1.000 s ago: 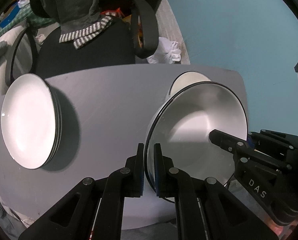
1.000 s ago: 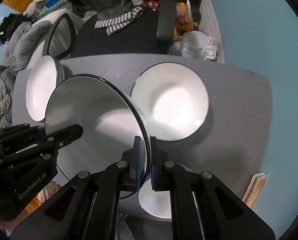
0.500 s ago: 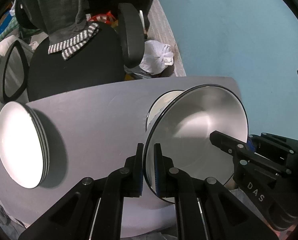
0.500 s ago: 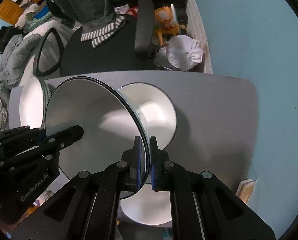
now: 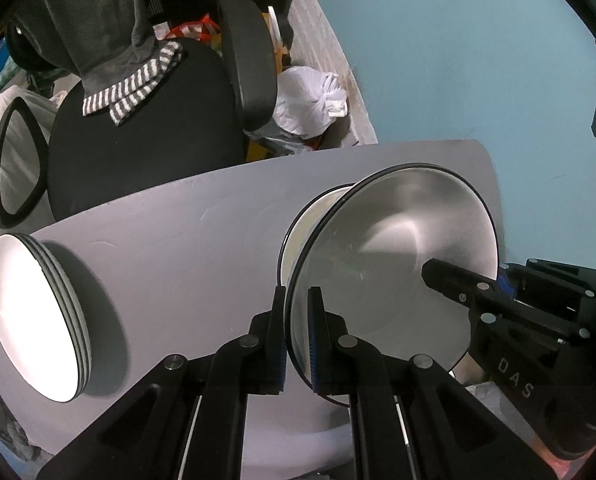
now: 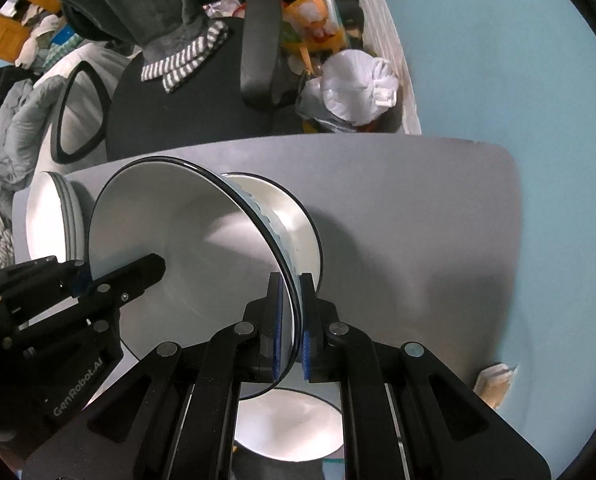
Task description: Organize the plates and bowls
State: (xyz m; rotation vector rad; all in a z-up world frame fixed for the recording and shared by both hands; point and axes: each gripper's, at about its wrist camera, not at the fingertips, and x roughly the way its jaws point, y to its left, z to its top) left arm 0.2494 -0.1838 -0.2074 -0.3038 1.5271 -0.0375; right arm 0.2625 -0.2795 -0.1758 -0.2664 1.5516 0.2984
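Both pairs of fingers pinch one bowl's rim.
Glossy white bowl (image 5: 393,264), thin black edge, gripped by left gripper (image 5: 296,336) and right gripper (image 6: 292,328); matte grey tabletop (image 5: 186,240) beyond.

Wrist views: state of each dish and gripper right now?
Held bowl: off the table, tilted, pinched at opposite rims.
Left gripper: shut on held bowl.
Right gripper: shut on held bowl.
Far bowl: upright on table, empty, right behind held bowl.
Plate stack: stacked on table, untouched.
Near bowl: on table, mostly hidden.
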